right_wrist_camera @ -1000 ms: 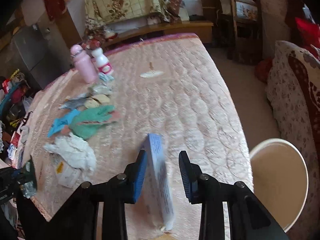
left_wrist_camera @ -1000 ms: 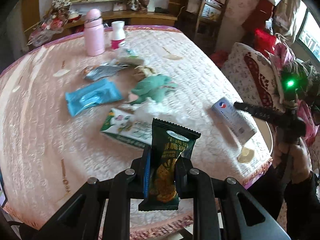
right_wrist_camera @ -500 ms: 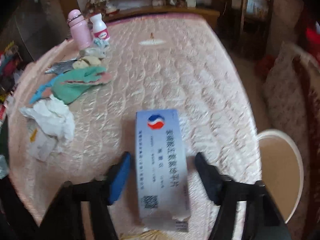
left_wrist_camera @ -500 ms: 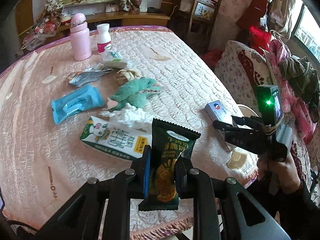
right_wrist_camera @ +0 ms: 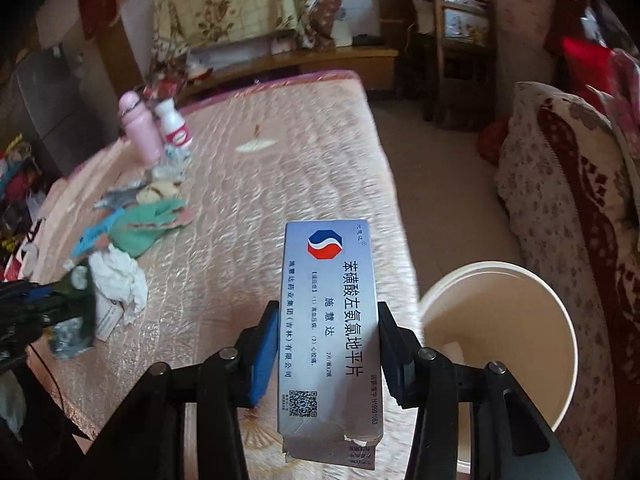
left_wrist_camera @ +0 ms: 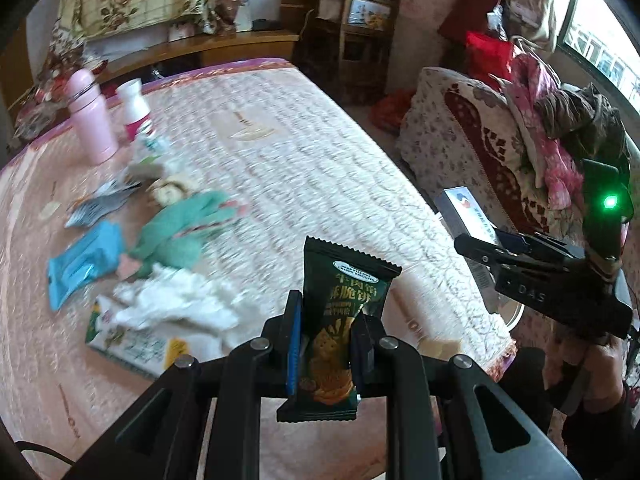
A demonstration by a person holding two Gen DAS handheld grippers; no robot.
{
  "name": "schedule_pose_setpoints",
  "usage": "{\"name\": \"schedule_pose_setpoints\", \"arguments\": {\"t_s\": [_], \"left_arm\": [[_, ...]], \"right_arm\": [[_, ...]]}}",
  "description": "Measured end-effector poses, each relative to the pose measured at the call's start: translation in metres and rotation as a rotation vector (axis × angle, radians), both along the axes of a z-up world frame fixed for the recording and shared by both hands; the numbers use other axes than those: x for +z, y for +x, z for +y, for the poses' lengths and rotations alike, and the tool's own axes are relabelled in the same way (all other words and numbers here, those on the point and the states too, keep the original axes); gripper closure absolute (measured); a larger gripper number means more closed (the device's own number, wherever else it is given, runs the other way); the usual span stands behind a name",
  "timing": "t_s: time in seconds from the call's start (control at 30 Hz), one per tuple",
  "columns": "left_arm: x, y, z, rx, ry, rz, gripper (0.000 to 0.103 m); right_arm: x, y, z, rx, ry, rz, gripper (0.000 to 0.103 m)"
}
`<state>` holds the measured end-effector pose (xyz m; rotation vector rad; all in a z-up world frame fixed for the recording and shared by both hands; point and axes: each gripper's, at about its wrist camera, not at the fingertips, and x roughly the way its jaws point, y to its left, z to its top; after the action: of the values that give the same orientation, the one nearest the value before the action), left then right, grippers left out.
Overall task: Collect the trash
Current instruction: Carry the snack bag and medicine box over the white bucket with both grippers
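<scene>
My left gripper (left_wrist_camera: 326, 350) is shut on a dark green snack packet (left_wrist_camera: 340, 320) and holds it upright above the table's near edge. My right gripper (right_wrist_camera: 326, 350) is shut on a silver medicine box (right_wrist_camera: 330, 328), lifted off the table; it also shows in the left wrist view (left_wrist_camera: 464, 216). A white bucket (right_wrist_camera: 560, 320) stands on the floor to the right of the table, beside the box. More trash lies on the table: crumpled white tissue (left_wrist_camera: 180, 304), a milk carton (left_wrist_camera: 128, 344), a blue pack (left_wrist_camera: 80, 268), a silver wrapper (left_wrist_camera: 100, 204).
The table has a pink quilted cover (left_wrist_camera: 312, 168). A green cloth toy (left_wrist_camera: 180, 228), a pink flask (left_wrist_camera: 90, 124) and a white bottle (left_wrist_camera: 136, 108) sit at its left. A patterned sofa (right_wrist_camera: 568, 200) stands right of the bucket. A wooden chair (left_wrist_camera: 356, 36) stands behind.
My right gripper closed on the medicine box and lifted it off the table toward the bucket side. My left gripper moved right, still holding the snack packet.
</scene>
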<state>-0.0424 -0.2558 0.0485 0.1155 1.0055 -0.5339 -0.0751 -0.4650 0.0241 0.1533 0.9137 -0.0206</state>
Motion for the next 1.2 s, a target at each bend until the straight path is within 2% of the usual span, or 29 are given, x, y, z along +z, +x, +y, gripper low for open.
{"name": "schedule_pose_setpoints", "arguments": {"t_s": [0.6, 1.2], "left_arm": [[0.002, 0.003, -0.085, -0.113, 0.018, -0.026, 0.082], [-0.02, -0.002, -0.179, -0.255, -0.039, 0.05, 0.082]], "right_arm": [[0.007, -0.032, -0.063, -0.141, 0.008, -0.028, 0.055], [-0.016, -0.066, -0.132, -0.304, 0.006, 0.018, 0.055]]}}
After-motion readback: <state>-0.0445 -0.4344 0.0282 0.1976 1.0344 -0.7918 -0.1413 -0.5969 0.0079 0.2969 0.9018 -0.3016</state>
